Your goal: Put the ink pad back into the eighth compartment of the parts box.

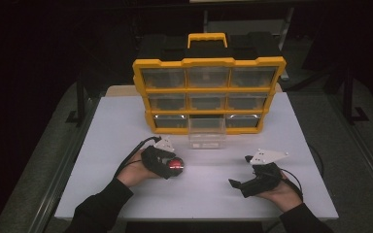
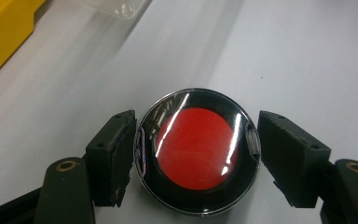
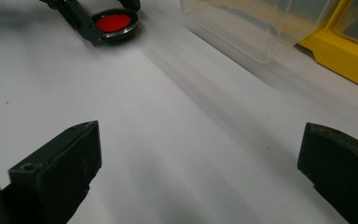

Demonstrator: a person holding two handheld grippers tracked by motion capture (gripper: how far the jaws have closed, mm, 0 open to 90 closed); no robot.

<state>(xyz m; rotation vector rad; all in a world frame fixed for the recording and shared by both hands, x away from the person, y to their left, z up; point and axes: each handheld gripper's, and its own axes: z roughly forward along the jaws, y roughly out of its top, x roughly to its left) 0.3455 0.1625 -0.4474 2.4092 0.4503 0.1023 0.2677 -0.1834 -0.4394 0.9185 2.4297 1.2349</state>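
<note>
A round black-rimmed disc with a red centre lies on the white table. My left gripper has one jaw against each side of its rim, shut on it. The high view shows the disc at the tip of the left gripper, left of centre near the front. The right gripper is held at the front right, jaws wide apart with nothing between them. In the right gripper view, the right gripper is open over bare table, with the disc far off at top left.
A yellow drawer cabinet with clear drawers stands at the back centre. Its bottom-middle clear drawer is pulled out toward me. The drawer's corner and yellow frame lie ahead of the right gripper. Table edges run left and right.
</note>
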